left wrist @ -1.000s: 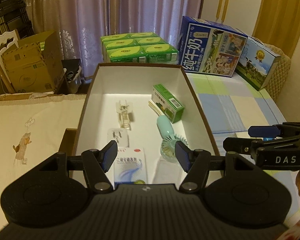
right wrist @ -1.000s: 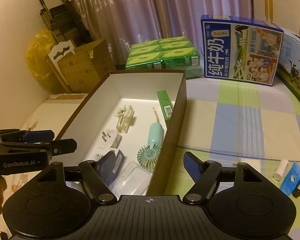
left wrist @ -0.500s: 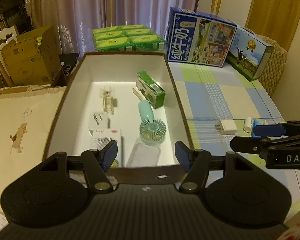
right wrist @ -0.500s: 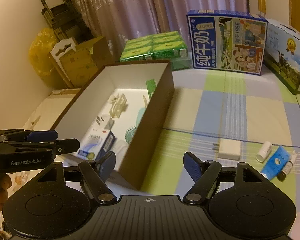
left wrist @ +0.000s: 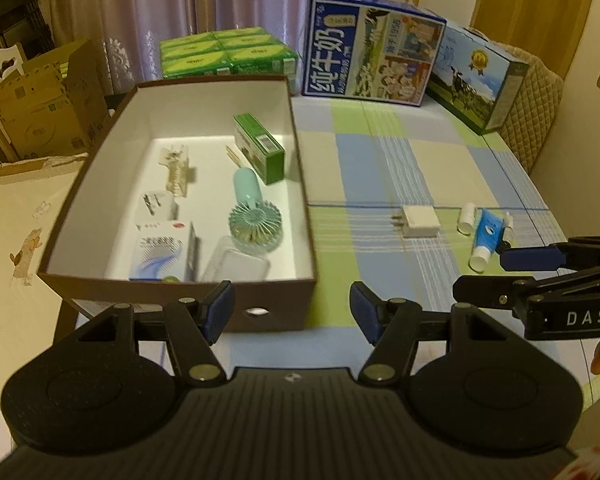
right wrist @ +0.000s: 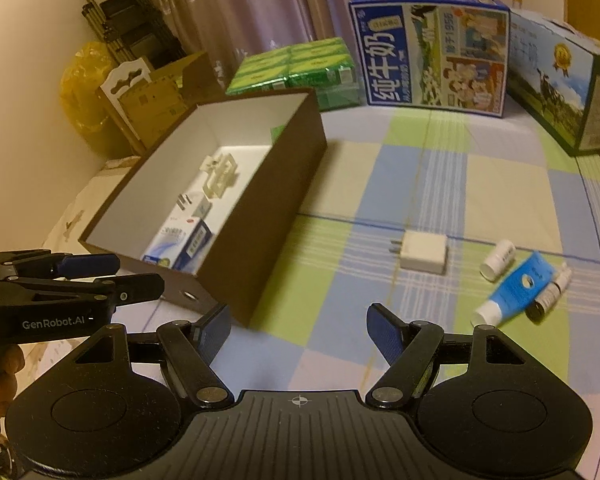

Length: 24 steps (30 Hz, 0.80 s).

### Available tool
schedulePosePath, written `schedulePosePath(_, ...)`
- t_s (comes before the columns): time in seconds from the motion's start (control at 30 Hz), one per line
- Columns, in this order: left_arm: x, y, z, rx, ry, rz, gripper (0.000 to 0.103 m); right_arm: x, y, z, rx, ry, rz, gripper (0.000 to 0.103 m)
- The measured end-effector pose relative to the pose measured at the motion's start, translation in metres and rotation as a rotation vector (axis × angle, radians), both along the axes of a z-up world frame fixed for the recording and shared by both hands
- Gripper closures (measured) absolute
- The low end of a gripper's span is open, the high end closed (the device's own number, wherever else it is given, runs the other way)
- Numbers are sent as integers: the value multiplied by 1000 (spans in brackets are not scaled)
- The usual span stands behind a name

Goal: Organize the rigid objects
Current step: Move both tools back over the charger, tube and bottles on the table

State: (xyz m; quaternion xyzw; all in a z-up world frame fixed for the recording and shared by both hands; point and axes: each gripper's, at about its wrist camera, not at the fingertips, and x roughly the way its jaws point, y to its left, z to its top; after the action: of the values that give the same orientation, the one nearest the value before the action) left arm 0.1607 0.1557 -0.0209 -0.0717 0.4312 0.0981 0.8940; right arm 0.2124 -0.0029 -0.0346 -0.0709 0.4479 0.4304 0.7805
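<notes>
Hovering side by side over a checked blue-and-green cloth [right wrist: 440,184] on the worktop, the left claw [left wrist: 291,312] and the right claw [right wrist: 299,330] are both standing partly open and gripping nothing. A brown cardboard box with a white interior [left wrist: 112,184] is sitting at the left, holding a green carton [left wrist: 260,148], a mint handheld fan [left wrist: 252,216], a blue-and-white medicine box [left wrist: 162,254], a white plug [left wrist: 158,204] and a clear plastic clip [left wrist: 176,168]. Lying well apart on the cloth to its right are a white charger block [right wrist: 422,255], a small white bottle [right wrist: 498,259], a blue tube with a white cap [right wrist: 514,292] and a small dark vial [right wrist: 550,294] touching the tube.
</notes>
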Motion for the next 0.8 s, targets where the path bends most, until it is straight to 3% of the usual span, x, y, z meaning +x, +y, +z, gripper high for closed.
schedulePosePath(0.8, 33, -73, -19, -39, 48, -156, 43, 32, -76, -14, -36, 84, -184, 31)
